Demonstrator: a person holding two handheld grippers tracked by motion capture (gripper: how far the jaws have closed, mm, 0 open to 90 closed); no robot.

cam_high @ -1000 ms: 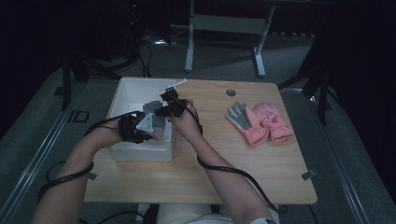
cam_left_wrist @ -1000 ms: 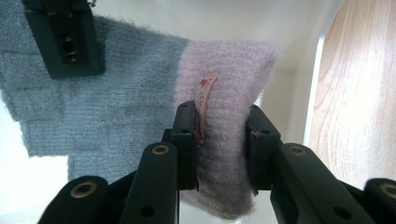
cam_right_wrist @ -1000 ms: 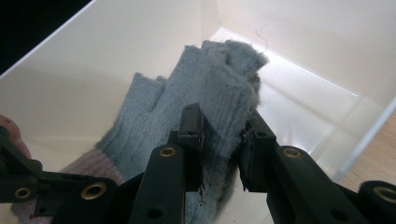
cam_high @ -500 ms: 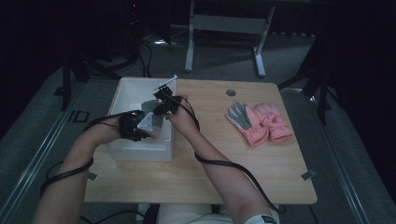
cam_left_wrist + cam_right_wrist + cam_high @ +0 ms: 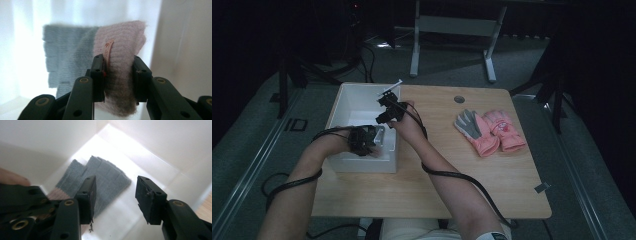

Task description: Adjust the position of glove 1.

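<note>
Inside the white box (image 5: 343,107) on the bench (image 5: 452,185), the left gripper (image 5: 117,75) pinches the pink-and-grey glove (image 5: 120,50) by its cuff; the right gripper (image 5: 115,195) hovers with jaws apart above it

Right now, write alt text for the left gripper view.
The left gripper is shut on the pink cuff of a knitted glove, whose grey fingers hang to the left, inside a white box. A small pink tag sticks up beside one jaw.
</note>
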